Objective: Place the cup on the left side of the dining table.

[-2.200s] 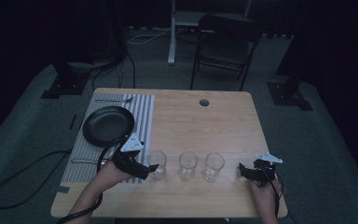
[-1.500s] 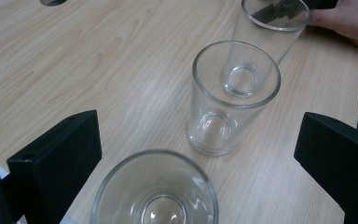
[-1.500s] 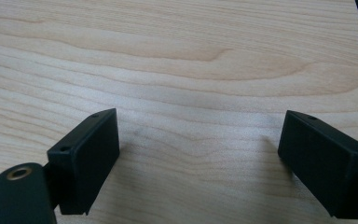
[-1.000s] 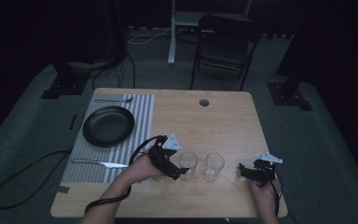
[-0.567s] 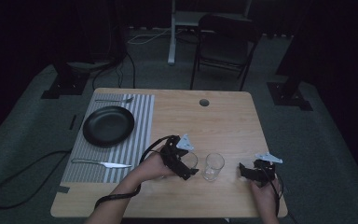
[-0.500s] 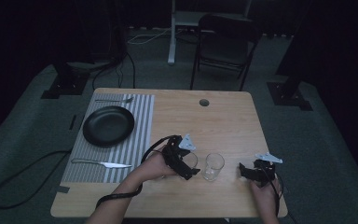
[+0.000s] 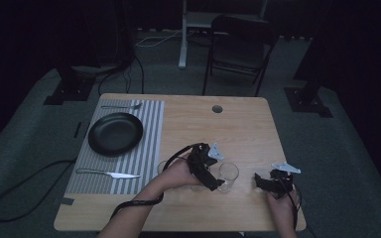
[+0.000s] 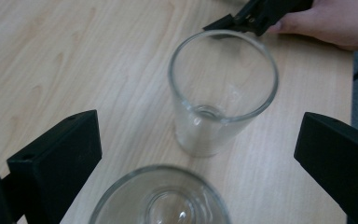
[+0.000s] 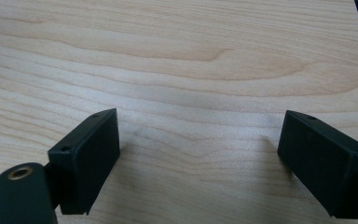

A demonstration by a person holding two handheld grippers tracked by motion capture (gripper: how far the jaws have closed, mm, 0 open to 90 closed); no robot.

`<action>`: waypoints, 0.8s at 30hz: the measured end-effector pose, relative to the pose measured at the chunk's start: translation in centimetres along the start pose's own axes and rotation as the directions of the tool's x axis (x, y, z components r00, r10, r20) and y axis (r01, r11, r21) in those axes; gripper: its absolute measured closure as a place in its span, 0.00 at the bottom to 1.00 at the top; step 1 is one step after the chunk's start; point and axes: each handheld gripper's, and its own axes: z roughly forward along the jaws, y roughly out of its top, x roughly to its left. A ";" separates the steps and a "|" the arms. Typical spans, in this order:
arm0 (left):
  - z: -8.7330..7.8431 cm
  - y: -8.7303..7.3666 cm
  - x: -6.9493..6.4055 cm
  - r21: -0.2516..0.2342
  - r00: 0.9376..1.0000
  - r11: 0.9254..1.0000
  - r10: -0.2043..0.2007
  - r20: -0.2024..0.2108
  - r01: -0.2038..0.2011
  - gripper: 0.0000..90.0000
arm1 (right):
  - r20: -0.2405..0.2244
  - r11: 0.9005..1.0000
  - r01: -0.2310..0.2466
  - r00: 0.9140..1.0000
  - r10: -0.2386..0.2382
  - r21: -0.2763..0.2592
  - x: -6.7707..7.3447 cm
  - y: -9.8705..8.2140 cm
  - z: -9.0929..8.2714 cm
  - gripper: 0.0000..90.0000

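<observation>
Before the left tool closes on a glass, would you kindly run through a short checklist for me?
1. Left tool open wide: ok.
2. Near clear drinking glass between its jaws: ok, low in the left gripper view.
3. Far clear drinking glass upright and apart from the near one: ok.
4. Right tool open, over bare light wooden table: ok.
5. Right tool clear of the far glass: cannot tell, its tip sits close behind the rim.
</observation>
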 end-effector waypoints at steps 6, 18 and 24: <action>1.1 1.1 -0.5 0.037 1.000 0.999 0.021 0.005 -0.021 0.01 | 0.000 1.000 0.001 1.000 -0.001 -0.001 0.0 0.0 0.0 0.14; 3.1 2.7 -1.2 0.121 0.998 0.990 0.070 -0.005 -0.069 0.01 | 0.000 1.000 0.000 1.000 0.000 0.000 0.0 0.0 0.0 0.14; 3.8 3.5 -1.5 0.164 0.997 0.983 0.081 -0.015 -0.078 0.01 | 0.000 1.000 0.000 1.000 0.000 -0.001 0.0 0.0 0.0 0.14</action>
